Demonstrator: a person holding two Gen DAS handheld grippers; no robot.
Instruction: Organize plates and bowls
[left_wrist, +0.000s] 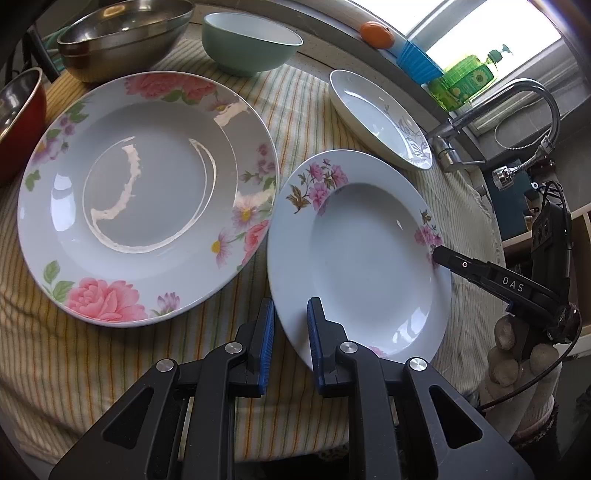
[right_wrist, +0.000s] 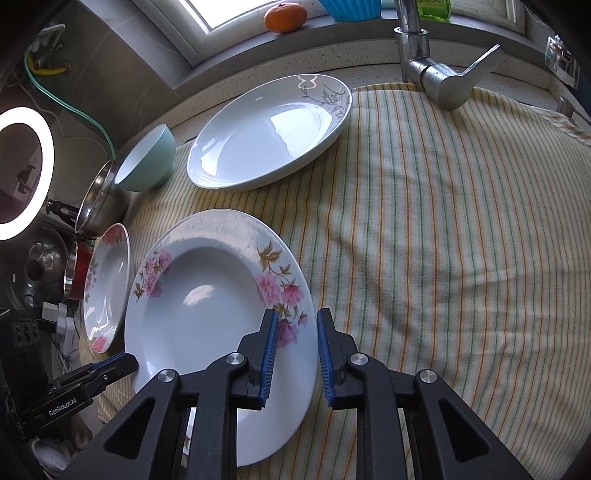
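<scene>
Left tongs (left_wrist: 290, 310) are closed down to a narrow gap over the near left rim of the small flowered plate (left_wrist: 362, 266), one blue pad outside the edge and one over the rim. Right tongs (right_wrist: 295, 314) grip the same plate at its right rim, just as narrowly set, with the rim filling the space between the pads. In the left view the right tongs' black tip lies on the plate's right edge, and a gloved hand (left_wrist: 517, 354) holds their handle.

Close on the left lies a larger plate (left_wrist: 147, 192) with pink roses. Its right rim comes up against the small plate's left rim, right beside the left tongs. Farther off to the right is a white oval dish (left_wrist: 376, 114) with a grey leaf pattern, apart from the small plate. At the far left stand a pale green bowl (left_wrist: 251, 40) and a steel bowl (left_wrist: 122, 37), and a red bowl (left_wrist: 18, 118) shows at the left edge. Beyond the dish are a tap (left_wrist: 517, 107) and a sill with an orange (left_wrist: 376, 35), a blue cup (left_wrist: 417, 61) and a green soap bottle (left_wrist: 469, 79).

The small plate lies on a striped cloth (left_wrist: 314, 103), on the near side. It is white and deep, with a wide rim that bears sprays of pink flowers and brown leaves.
</scene>
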